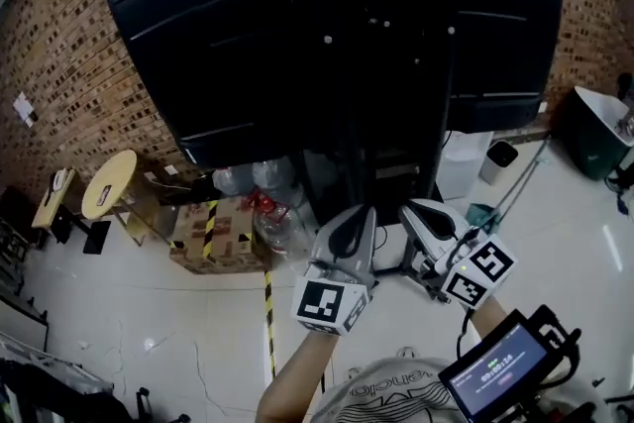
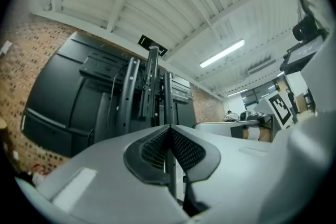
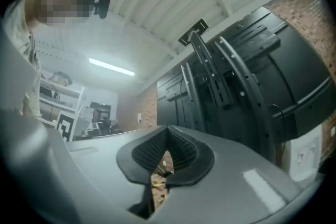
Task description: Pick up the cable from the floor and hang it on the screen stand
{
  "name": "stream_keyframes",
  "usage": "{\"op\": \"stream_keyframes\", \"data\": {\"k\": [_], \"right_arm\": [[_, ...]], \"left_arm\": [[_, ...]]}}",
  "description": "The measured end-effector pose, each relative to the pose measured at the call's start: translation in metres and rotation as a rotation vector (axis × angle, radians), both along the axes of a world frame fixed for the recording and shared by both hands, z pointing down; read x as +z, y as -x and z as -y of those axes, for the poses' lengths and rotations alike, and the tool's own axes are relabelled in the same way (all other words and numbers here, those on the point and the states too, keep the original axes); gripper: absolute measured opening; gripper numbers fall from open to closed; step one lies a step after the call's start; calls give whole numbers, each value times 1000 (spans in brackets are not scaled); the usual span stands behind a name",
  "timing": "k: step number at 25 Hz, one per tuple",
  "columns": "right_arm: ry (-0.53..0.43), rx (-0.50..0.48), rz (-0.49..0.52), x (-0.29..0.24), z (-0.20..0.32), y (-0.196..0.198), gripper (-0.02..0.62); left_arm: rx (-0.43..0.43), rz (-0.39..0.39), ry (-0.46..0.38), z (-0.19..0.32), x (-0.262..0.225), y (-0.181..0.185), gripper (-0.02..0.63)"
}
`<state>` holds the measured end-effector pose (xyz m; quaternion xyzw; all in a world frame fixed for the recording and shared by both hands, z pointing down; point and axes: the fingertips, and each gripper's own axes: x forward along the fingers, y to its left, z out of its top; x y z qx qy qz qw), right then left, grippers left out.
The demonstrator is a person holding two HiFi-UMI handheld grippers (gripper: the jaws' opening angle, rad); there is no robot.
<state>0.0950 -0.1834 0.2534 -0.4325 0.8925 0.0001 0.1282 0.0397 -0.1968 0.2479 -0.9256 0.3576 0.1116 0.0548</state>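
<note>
Head view gives me no clear sight of the cable against the black uprights of the screen stand, which carries the big dark screen just ahead of me, while the left gripper and right gripper both sit pressed closed, gripping nothing.

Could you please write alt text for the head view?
Seen from above, a person holds the left gripper and right gripper, both with jaws shut and empty, before the back of a large black screen on its stand. A taped cardboard box and a round stool sit left by the brick wall.
</note>
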Motion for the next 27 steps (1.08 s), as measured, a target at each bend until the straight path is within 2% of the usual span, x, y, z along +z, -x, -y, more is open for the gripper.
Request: {"op": "stream_keyframes", "data": {"k": [3, 6, 10, 14, 23, 27], "right_arm": [[76, 34, -33, 33, -8, 7, 2], [119, 41, -45, 58, -24, 14, 2], [171, 22, -70, 80, -47, 30, 2], [226, 4, -52, 89, -71, 45, 1], [206, -32, -47, 83, -90, 57, 2], [226, -37, -55, 87, -97, 65, 2]], "left_arm": [[-64, -21, 109, -8, 40, 10, 14], [-52, -10, 192, -24, 67, 8, 14], [-40, 3, 246, -47, 80, 9, 17], [-36, 8, 296, -74, 89, 16, 17], [-65, -13, 278, -100, 80, 29, 15], [-71, 23, 243, -107, 77, 28, 15]]}}
